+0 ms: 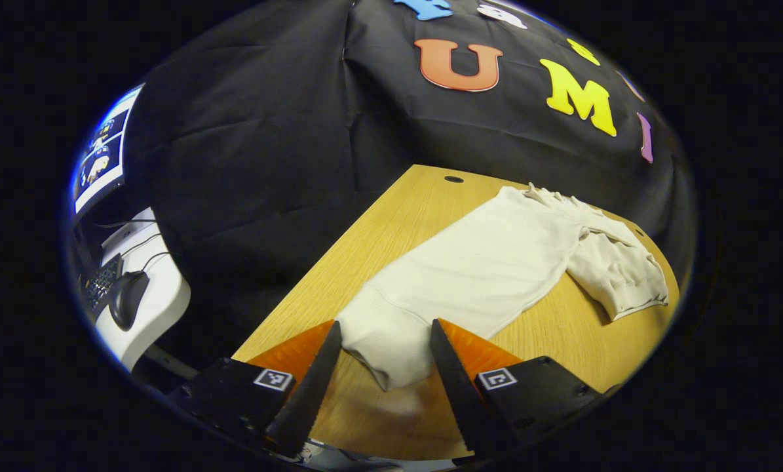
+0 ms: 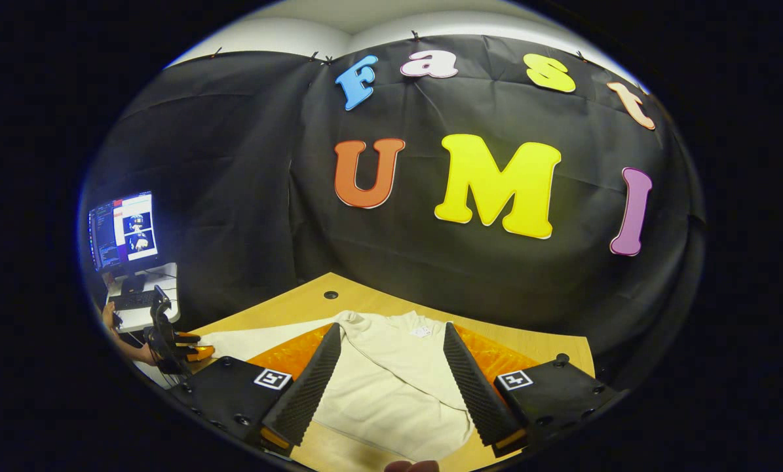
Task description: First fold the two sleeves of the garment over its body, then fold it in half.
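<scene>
My left claw point(image 1: 384, 354) hangs open, its fingers straddling the cuff end of the near sleeve point(image 1: 381, 344), which runs away from me up to the garment point(image 1: 496, 262) on the worktop point(image 1: 391, 223). My right claw point(image 2: 391, 377) is open too, over the body. The left is nearer this sleeve, so I judge it takes the first fold.

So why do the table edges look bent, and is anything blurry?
Left gripper view: the lens curves the table; the sweater is sharp, with a soft shadow under its near sleeve. Right gripper view: same bulging, and the monitor glows bright.
</scene>
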Demonstrator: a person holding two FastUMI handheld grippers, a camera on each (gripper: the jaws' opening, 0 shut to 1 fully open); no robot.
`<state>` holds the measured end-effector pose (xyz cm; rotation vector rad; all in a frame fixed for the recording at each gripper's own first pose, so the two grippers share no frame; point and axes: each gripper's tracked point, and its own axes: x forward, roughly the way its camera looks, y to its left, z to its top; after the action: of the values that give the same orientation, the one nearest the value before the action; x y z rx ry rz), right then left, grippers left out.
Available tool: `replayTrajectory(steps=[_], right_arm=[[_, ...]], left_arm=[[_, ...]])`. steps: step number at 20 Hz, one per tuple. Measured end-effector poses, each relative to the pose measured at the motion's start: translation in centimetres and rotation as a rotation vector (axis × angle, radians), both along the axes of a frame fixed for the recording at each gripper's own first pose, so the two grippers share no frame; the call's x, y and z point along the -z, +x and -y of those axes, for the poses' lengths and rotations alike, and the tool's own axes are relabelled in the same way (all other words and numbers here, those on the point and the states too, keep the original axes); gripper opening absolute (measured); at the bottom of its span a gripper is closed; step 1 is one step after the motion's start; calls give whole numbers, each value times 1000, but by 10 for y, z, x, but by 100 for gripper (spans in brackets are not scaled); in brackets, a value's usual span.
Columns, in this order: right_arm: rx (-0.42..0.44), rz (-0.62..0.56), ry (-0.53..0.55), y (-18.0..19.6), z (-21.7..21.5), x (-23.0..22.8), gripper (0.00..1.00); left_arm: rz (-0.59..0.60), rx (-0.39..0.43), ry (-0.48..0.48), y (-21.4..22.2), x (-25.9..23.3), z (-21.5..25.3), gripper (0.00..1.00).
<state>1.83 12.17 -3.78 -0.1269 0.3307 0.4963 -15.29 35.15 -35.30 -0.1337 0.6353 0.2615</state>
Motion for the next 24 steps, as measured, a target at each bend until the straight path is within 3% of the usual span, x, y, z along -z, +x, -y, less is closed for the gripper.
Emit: replayTrajectory(steps=[1, 2, 5, 7, 17, 24], right_arm=[[0, 0, -5, 0, 3, 2, 98], [1, -2, -11, -1, 5, 2, 98], [4, -9, -17, -2, 11, 4, 98], [4, -14, -12, -1, 13, 5, 98], [52, -26, 83, 6, 40, 3, 98], [128, -11, 140, -2, 107, -8, 98]], left_arm=[[-4, -6, -2, 1, 0, 2, 75], [-6, -5, -5, 2, -1, 5, 55], [-13, -9, 1, 2, -3, 7, 16], [-26, -23, -35, 4, -4, 11, 4], [125, 82, -112, 65, -105, 59, 3], [261, 199, -150, 150, -196, 120, 3]])
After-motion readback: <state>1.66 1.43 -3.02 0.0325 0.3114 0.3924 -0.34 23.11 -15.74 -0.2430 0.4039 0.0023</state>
